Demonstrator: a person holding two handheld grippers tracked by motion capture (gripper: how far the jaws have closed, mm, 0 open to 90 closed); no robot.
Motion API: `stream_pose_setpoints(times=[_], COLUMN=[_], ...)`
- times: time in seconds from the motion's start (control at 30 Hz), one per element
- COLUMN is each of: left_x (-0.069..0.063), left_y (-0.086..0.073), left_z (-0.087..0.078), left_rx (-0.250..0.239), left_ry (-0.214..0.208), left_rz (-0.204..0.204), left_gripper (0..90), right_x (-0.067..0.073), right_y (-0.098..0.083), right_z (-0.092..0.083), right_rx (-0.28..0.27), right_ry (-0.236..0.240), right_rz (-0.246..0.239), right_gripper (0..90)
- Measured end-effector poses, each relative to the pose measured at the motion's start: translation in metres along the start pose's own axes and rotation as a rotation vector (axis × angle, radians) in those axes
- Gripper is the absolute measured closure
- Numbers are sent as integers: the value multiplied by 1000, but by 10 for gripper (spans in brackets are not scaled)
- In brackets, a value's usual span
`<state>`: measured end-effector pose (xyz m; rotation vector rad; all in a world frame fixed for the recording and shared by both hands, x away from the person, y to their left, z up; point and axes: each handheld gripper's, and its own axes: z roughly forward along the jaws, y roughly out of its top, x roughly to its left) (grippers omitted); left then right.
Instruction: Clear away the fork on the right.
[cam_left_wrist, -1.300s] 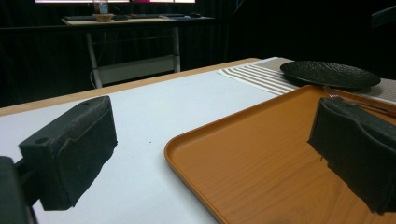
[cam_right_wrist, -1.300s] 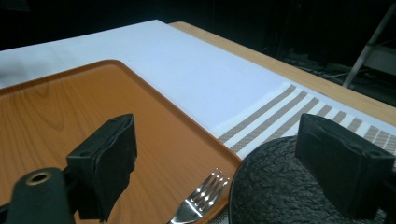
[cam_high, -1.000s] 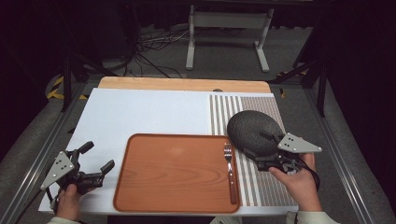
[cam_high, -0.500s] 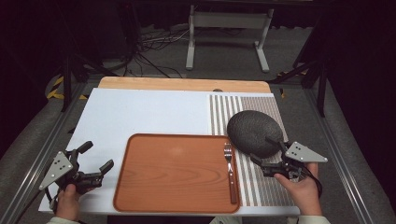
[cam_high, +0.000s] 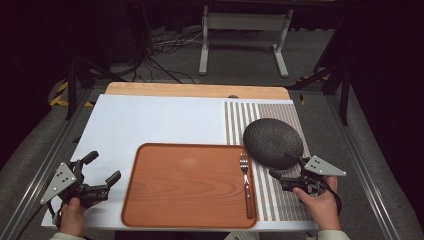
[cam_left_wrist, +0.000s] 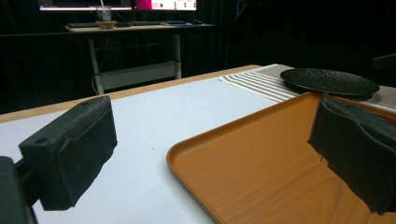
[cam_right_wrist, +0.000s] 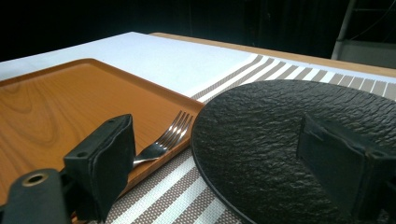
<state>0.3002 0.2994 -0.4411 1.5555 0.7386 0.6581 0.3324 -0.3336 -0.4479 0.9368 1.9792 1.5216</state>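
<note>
Where stripes run, black plate (cam_high: 273, 142) just beyond open right tool (cam_high: 286, 170).

On the tabletop (cam_high: 150, 120) I had the tray (cam_high: 185, 185) at the near middle, with the fork (cam_high: 245, 180) lying along its right edge. The plate (cam_high: 272, 142) sat on the placemat (cam_high: 250, 112) just right of the tray. My left gripper (cam_high: 100, 172) stood left of the tray, my right gripper (cam_high: 287, 167) at the plate's near edge.

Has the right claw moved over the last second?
Yes. The right claw has drawn back toward the person, off the black plate, which has stayed on the striped mat.
</note>
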Motion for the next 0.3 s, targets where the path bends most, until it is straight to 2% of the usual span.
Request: stream_pose_setpoints(times=[0.3], left_x=[1], left_y=[0], left_z=[0], left_rx=[-10], left_ry=[4], left_rz=[-14], left_gripper=[13], right_x=[1], right_y=[0], right_z=[2], right_rx=[11], right_ry=[9], right_rz=[-10], right_gripper=[126])
